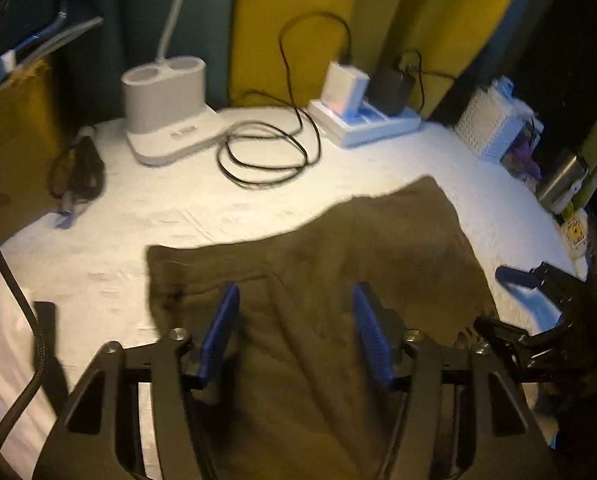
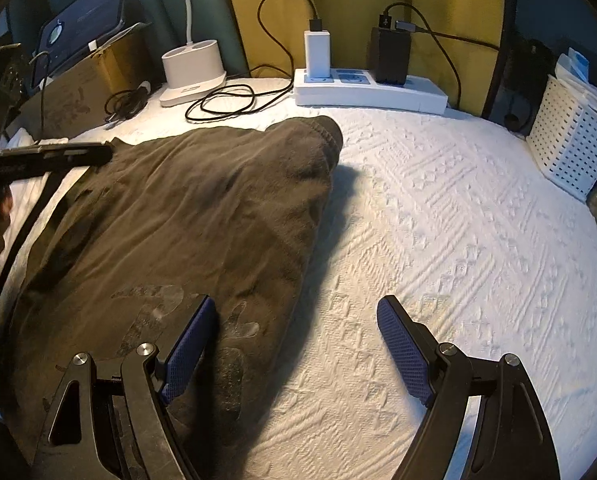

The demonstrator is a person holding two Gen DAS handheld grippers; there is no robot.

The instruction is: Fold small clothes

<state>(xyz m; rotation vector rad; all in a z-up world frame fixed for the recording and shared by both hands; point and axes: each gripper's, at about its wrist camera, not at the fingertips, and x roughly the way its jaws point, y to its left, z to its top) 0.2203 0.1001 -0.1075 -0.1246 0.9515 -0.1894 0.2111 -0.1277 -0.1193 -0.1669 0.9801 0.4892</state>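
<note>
Our left gripper (image 1: pixel 294 332): fingers apart over the brown shirt (image 1: pixel 318 264), holding nothing.
Our right gripper (image 2: pixel 294 352): wide, empty.
Worry: we might grab only one layer, and the fold slips.

Both tools share one build. The left gripper (image 1: pixel 296 334) has a matte black frame whose two arms carry triangular cut-outs, with round silver screw heads at the pivots. Its fingers (image 1: pixel 220 334) are faced with blue pads in a fine dotted grip texture. A black braided cable (image 1: pixel 16 292) runs just left of this frame. The right gripper (image 2: pixel 294 356) matches it: black linkage arms with triangular openings, bright silver screws, a black crossbar behind the pads, and blue textured fingers (image 2: pixel 404 354). Its black surfaces look dusty and slightly scuffed near the screws.
</note>
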